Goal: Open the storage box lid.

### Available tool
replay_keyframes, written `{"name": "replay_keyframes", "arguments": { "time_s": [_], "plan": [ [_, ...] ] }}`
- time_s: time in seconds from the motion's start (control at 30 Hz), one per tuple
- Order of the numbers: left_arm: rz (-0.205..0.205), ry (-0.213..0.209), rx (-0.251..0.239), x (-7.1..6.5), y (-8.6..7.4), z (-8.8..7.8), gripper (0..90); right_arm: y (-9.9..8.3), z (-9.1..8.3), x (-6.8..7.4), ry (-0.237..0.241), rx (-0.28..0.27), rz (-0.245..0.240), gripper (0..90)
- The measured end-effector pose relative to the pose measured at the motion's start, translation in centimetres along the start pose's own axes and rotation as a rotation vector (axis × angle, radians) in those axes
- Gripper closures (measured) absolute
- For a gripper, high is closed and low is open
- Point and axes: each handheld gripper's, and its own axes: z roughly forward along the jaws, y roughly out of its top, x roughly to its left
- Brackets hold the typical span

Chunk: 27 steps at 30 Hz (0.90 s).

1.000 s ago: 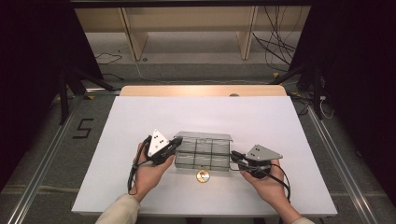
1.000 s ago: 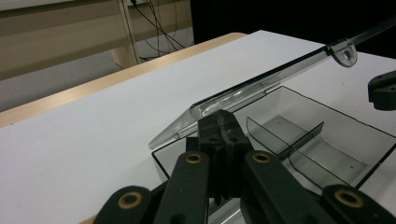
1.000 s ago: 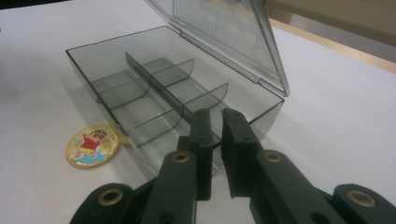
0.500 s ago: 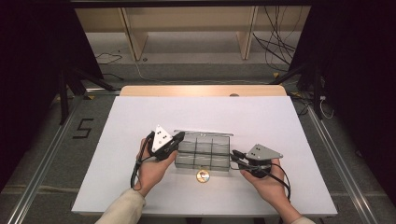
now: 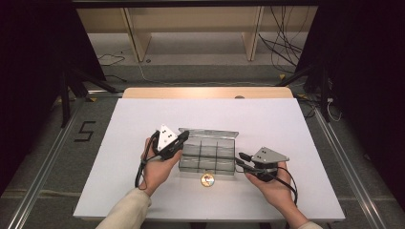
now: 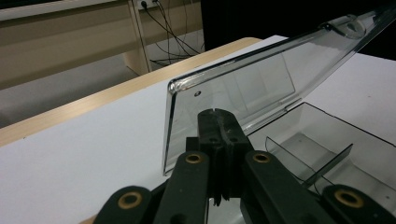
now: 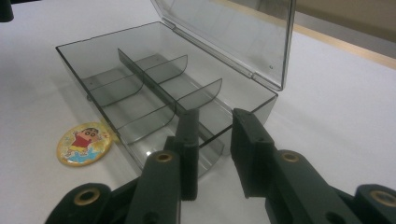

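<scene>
A clear smoky plastic compartment box (image 5: 207,160) sits on the white table (image 5: 119,124), a little toward the person's side of the table's middle, with wide bare white surface on every side of it. Its hinged lid (image 6: 243,88) stands raised along the box's far long edge, tilted back past upright. The left gripper (image 5: 177,139) is at the box's left end, its jaws fully closed with no gap between the tips; in the left gripper view the tips (image 6: 218,122) lie against the lid near its rounded left corner, though whether they pinch the lid's edge or merely rest on it cannot be told. The right gripper (image 7: 212,140) is at the box's right front corner, and its jaws have just been opening: they stand partly apart, the corner of the box wall showing in the gap, and the pads do not press on it. Inside the box, one long divider and short curved cross walls split it into compartments, all bare. A round cartoon badge (image 7: 84,142) lies flat on the table just beside the box's near long edge, apart from the wall, between the two hands.
</scene>
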Motion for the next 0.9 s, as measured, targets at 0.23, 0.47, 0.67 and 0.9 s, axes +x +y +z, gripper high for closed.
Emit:
{"name": "replay_keyframes", "arguments": {
  "time_s": [0.23,0.47,0.67,0.9],
  "plan": [
    [0.01,0.012,0.004,0.1,0.4,0.7,89.4,0.0,0.0,-0.1,-0.002,0.001,0.001,71.4],
    [0.017,0.021,0.02,0.3,0.6,1.7,89.3,-0.2,0.1,-0.2,-0.001,0.006,0.011,69.7],
    [0.026,0.032,0.037,0.5,0.8,2.8,89.3,-0.1,0.0,-0.2,-0.002,0.003,0.013,68.9],
    [0.036,0.044,0.077,0.9,0.7,4.1,89.3,-0.2,0.0,-0.2,0.002,0.003,0.014,68.1]
  ]
}}
